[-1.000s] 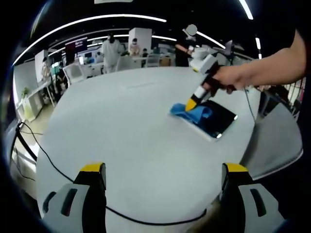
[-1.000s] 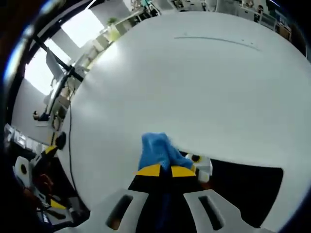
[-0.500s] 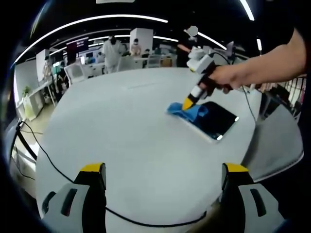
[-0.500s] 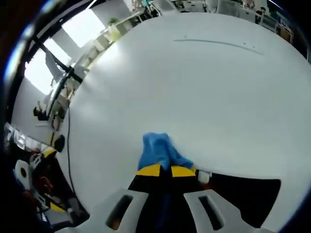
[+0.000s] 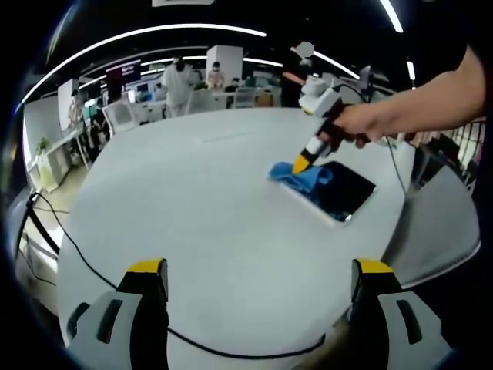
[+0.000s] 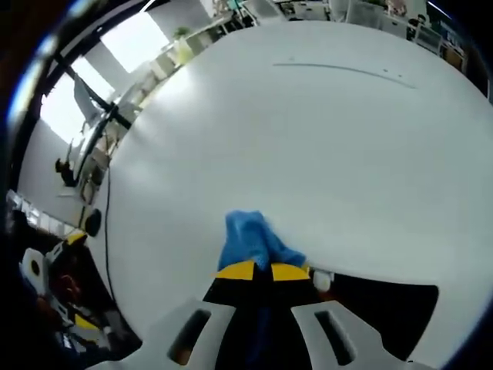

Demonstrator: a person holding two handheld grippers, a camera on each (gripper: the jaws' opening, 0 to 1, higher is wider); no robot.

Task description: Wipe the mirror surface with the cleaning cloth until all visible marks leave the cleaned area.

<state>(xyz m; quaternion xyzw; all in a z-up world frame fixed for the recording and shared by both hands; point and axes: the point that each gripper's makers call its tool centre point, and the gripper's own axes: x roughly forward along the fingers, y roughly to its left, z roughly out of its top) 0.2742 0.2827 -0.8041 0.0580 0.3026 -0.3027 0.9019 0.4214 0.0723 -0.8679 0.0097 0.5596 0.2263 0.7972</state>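
Right claw (image 6: 256,270) pinches cloth (image 6: 248,240), probably hiding mirror (image 6: 385,304) marks.

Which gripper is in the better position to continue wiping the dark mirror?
Right: the right gripper is shut on the blue cleaning cloth at the dark rectangular mirror; the left gripper is open and apart from it.

Your two tongs: one waits, one grips.
Your left tongs (image 5: 258,289) hang wide apart, low and level. Your right tongs (image 6: 256,270) are pressed together on the blue cloth (image 6: 250,240); your right hand (image 5: 368,123) holds them tilted down, arm stretched forward.
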